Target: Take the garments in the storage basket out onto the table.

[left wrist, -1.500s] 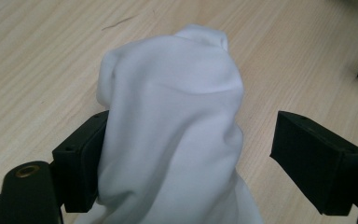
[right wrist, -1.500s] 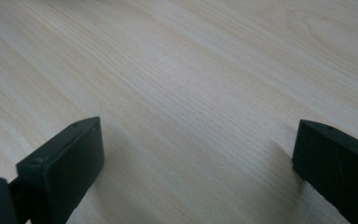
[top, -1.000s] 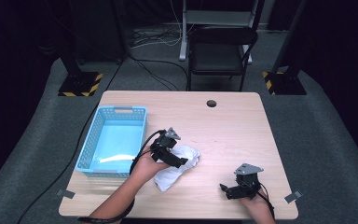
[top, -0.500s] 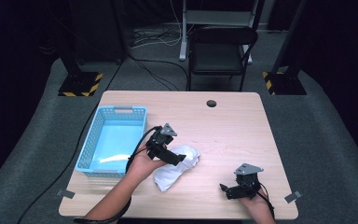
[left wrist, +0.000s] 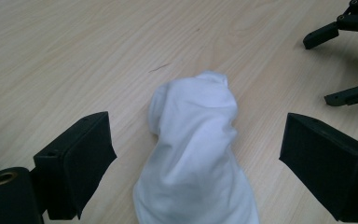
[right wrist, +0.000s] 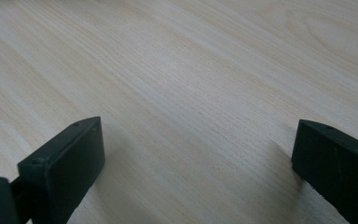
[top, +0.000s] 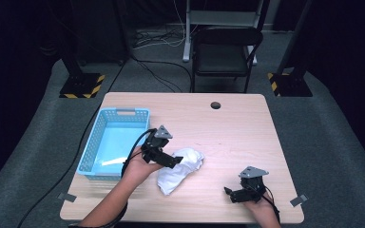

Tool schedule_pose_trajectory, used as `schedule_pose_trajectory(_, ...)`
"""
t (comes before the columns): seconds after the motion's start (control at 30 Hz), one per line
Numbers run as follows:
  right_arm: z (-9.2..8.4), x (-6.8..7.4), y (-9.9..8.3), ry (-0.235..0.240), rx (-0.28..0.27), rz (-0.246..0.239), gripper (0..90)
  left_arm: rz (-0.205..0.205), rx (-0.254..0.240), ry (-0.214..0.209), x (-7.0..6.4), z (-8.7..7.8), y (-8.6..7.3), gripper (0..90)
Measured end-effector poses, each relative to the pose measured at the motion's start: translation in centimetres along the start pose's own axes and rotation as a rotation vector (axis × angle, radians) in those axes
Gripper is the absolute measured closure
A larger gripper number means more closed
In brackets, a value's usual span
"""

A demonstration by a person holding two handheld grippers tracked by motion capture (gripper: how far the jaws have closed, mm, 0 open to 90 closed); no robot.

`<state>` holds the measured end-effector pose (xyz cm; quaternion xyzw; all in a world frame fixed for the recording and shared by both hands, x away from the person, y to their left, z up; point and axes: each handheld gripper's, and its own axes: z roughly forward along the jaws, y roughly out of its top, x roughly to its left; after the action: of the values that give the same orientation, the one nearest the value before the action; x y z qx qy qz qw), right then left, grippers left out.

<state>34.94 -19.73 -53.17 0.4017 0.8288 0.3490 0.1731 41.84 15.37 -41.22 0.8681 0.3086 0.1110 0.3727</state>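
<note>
A crumpled white cloth lies on the bench near the middle of its front half, just right of the blue basket. The left gripper hovers at the cloth's left end, its fingers having just been opening and now wide, the cloth between them, seemingly untouched. The right gripper rests near the front right corner, fingers wide over bare wood.

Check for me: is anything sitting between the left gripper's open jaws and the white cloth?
Nothing visible does. In the left gripper view the white cloth lies on the table between the left gripper's wide-apart jaws, which have just been opening and do not touch it.
</note>
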Motion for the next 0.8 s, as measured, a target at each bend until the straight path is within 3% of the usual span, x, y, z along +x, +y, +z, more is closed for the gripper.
schedule_pose_trajectory(0.57,0.0,0.0,0.0,-0.003,-0.001,0.001,1.9,-0.018,-0.058,0.024,0.3,-1.9,-2.4,8.9)
schedule_pose_trajectory(0.8,0.0,0.0,0.0,-0.005,0.0,0.004,1.9,-0.04,-0.107,0.022,0.4,-2.7,-3.8,9.4)
